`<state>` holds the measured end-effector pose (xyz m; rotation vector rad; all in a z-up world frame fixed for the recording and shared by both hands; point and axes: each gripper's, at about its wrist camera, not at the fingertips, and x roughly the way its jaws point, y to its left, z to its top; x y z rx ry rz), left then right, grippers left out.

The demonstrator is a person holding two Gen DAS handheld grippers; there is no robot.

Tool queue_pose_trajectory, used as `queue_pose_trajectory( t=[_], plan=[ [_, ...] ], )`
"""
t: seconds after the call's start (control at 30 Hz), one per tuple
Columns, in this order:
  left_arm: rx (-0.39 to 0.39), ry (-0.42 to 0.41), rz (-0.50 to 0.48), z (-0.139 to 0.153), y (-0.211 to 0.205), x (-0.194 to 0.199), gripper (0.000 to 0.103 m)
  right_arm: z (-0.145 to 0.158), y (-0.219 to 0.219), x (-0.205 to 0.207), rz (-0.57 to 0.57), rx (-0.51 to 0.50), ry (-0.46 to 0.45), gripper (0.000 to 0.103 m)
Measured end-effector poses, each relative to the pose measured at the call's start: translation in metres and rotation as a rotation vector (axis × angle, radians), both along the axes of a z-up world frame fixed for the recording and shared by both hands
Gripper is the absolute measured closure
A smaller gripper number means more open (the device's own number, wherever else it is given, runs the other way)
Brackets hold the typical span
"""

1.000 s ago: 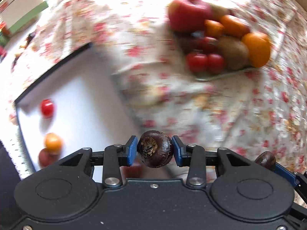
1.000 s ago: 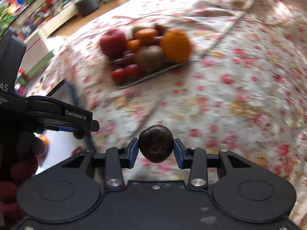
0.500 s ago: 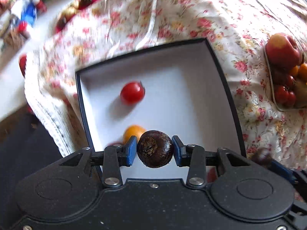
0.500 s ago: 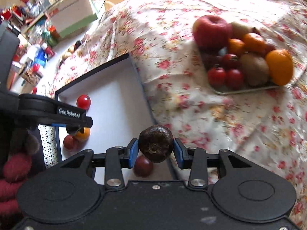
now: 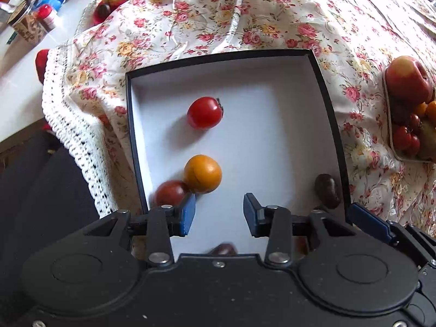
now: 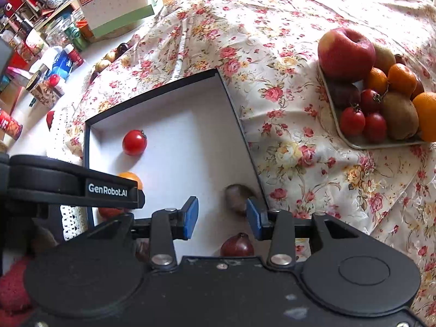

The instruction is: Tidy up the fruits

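White-lined box [image 5: 331,125] w/ dark rim on floral cloth: red tomato [image 5: 205,112], orange [image 5: 202,173] touching dark-red fruit [image 5: 171,193], brown chestnut [image 5: 327,190] by right wall. Tray [image 6: 338,128] piled w/ fruit, well apart.

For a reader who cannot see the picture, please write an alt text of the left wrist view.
The open, empty left gripper points down into a white box with a black rim on a floral tablecloth. Inside lie a red tomato, an orange fruit touching a dark red fruit, and a dark brown fruit. A tray of fruit sits at the right edge.
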<state>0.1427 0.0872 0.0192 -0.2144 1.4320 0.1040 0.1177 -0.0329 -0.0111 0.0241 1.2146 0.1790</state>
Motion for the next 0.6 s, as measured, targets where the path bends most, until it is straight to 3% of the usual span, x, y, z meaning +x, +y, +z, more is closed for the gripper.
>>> queue_pose_trajectory(
  t=[0.6],
  plan=[
    [0.036,-0.163,0.029,0.005,-0.028,-0.122,0.055,0.018,-0.041,-0.099,0.074,0.011,-0.074,0.061]
  ],
)
